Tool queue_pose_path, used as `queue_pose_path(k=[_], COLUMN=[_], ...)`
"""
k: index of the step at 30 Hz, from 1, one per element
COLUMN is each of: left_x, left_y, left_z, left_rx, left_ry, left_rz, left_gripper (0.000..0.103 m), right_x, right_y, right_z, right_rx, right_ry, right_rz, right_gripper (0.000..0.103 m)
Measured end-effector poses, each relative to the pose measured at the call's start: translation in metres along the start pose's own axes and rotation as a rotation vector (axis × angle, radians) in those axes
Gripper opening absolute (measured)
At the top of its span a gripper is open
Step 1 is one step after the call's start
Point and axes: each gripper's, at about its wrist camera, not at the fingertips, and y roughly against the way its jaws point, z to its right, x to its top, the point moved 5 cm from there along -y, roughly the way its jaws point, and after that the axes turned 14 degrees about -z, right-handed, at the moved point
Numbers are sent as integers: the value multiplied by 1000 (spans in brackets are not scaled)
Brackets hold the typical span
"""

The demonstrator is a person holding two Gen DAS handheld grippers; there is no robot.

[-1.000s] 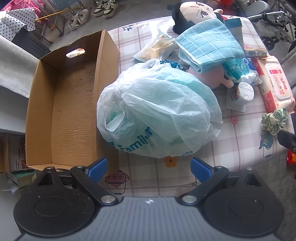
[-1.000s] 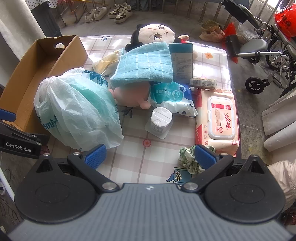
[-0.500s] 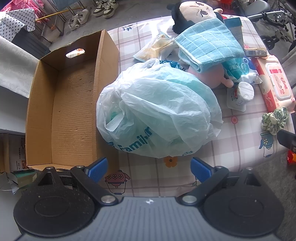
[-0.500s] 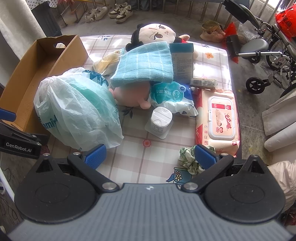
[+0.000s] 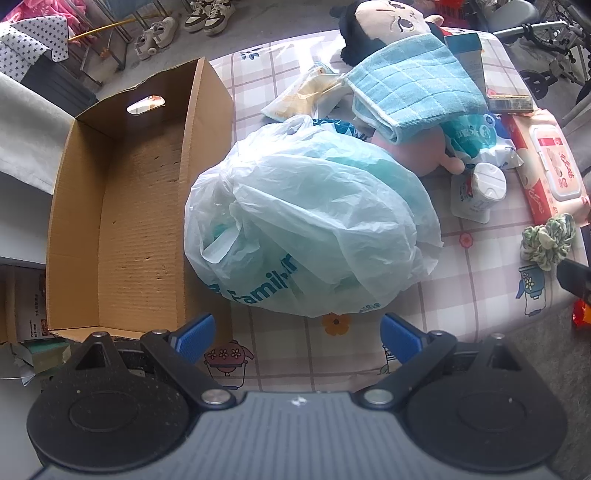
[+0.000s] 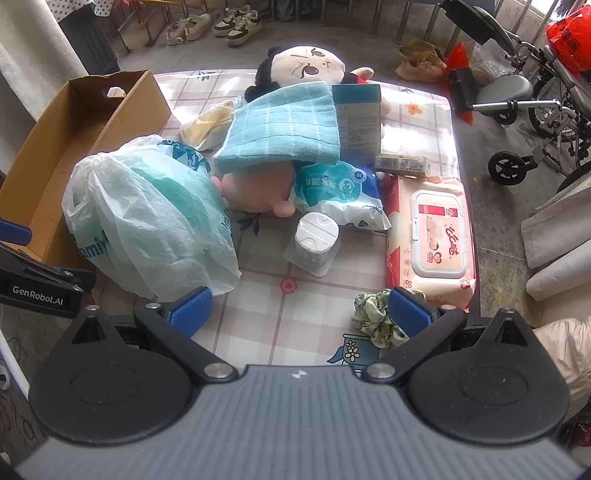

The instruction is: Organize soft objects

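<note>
A stuffed pale green plastic bag (image 5: 310, 221) (image 6: 147, 218) lies on the checked table next to an open cardboard box (image 5: 122, 206) (image 6: 66, 147). Behind it a plush doll (image 5: 388, 22) (image 6: 306, 66) lies under a folded blue towel (image 5: 417, 85) (image 6: 284, 129). A green scrunchie (image 5: 546, 240) (image 6: 373, 314) sits near the front right edge. My left gripper (image 5: 295, 336) is open in front of the bag, holding nothing. My right gripper (image 6: 299, 312) is open, its right finger beside the scrunchie.
A wet-wipes pack (image 6: 432, 232), a white lidded cup (image 6: 316, 236), a blue tissue packet (image 6: 340, 192), a teal carton (image 6: 358, 118) and a small bar (image 6: 402, 164) crowd the table's right half. Shoes (image 6: 236, 24) and a wheelchair (image 6: 524, 103) stand on the floor beyond.
</note>
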Motion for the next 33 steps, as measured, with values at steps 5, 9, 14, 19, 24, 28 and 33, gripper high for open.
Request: queue_pose_path(k=[5,9,14,19,24,28,33], left_x=[-1,-4,-4,7,19,34,47], left_y=[0,-6,-21,-56,-77,-91,-107], left_z=[18,49,102,175,236,276,296], left_rx=[-22,-77,-204,-214,-282,-261,-251], left_ry=[-22,-76,-84,-153,-184,-210,-167], left_rz=[66,112,160,125,108,110,135], left_gripper=[97,97,93,63,75,81,74], right_x=[-15,-32,-37,-28,-31,-37,-39], right_y=[-5,-17,-46,-72,-97,-109,-113], right_z=[16,51,106,149,179,201,221], right_rx=[5,-18,-29,71,130,137,141], right_ry=[-34,-88,-138,-168,-92,-59,-33], right_rz=[9,28,21,1,-46,-66,-83], right_gripper=[102,102,97,79,56,53,53])
